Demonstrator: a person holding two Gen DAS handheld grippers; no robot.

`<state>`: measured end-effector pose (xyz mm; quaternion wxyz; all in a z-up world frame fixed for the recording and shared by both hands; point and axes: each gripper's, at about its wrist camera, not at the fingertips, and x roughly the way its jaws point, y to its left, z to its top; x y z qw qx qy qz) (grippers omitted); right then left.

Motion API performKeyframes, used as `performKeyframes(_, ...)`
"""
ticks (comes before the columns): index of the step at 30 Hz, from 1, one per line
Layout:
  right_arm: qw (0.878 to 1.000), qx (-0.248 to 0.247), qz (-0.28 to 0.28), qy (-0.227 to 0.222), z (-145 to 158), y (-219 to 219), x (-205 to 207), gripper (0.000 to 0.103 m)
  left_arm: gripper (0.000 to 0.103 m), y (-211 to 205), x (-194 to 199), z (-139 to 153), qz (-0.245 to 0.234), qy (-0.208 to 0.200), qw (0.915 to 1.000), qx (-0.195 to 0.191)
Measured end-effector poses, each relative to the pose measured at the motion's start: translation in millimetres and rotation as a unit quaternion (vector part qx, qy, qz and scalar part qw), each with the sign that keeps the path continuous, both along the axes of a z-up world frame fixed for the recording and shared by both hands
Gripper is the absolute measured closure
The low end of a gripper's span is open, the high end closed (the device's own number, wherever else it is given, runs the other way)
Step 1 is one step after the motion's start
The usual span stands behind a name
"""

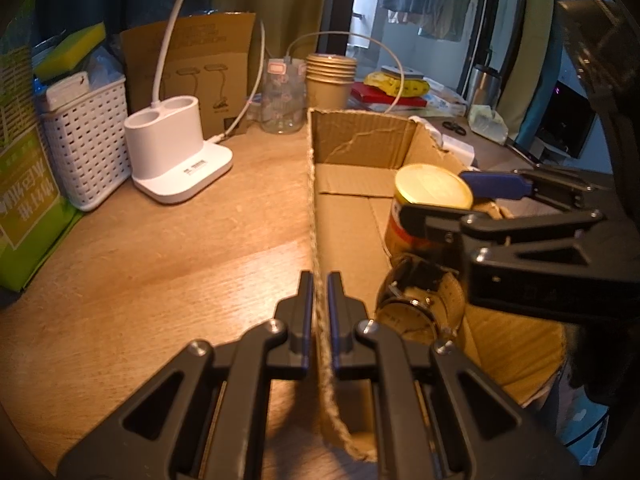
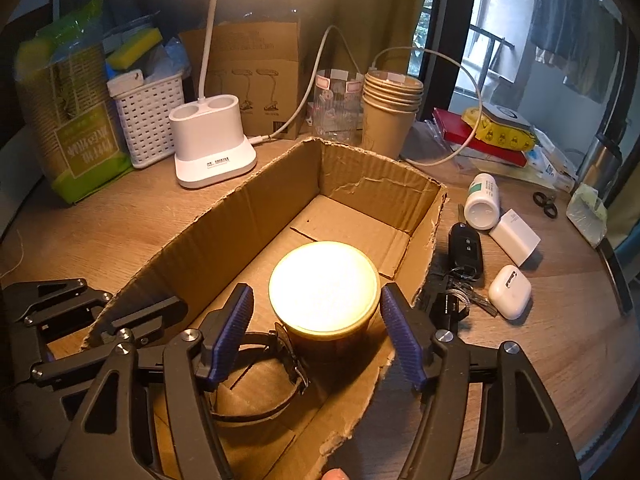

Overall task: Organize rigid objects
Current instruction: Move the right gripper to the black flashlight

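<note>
An open cardboard box (image 2: 372, 188) lies on the wooden desk. Inside stand a can with a gold lid (image 2: 324, 284) and a wristwatch (image 2: 276, 360); both also show in the left wrist view, the can (image 1: 430, 200) behind the watch (image 1: 416, 304). My right gripper (image 2: 316, 332) is open, its blue pads either side of the can without touching. My left gripper (image 1: 320, 316) is shut on the box's left wall (image 1: 316, 216). The right gripper (image 1: 480, 196) shows in the left view around the can.
Right of the box lie a car key (image 2: 466, 250), a white earbud case (image 2: 510, 290), a white charger (image 2: 514, 236), a pill bottle (image 2: 482, 204) and scissors (image 2: 546, 204). Behind stand paper cups (image 2: 390, 116), a lamp base (image 2: 212, 148), a white basket (image 2: 150, 120) and a clear jar (image 2: 334, 108).
</note>
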<state>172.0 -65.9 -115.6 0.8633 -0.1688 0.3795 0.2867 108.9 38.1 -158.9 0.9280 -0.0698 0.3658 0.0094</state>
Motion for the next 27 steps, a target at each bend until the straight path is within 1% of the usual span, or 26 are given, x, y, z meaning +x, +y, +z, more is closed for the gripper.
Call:
performKeyframes(8,0.999,0.044,-0.004,-0.010,18,-16,-9,0.034,0.096,0,0,1,0.001,0.001,1.0000,0.007)
performKeyframes(14,0.998,0.053,-0.015,-0.024,30,-31,-15,0.034,0.096,-1,2,1,0.003,0.002,0.9999,0.011)
performKeyframes(21,0.995,0.065,-0.059,-0.039,38,-66,-9,0.034,0.096,-1,4,0,0.005,0.004,0.9999,0.013)
performKeyframes(27,0.992,0.069,-0.100,-0.037,34,-96,2,0.034,0.096,0,5,-1,0.006,0.007,0.9999,0.015)
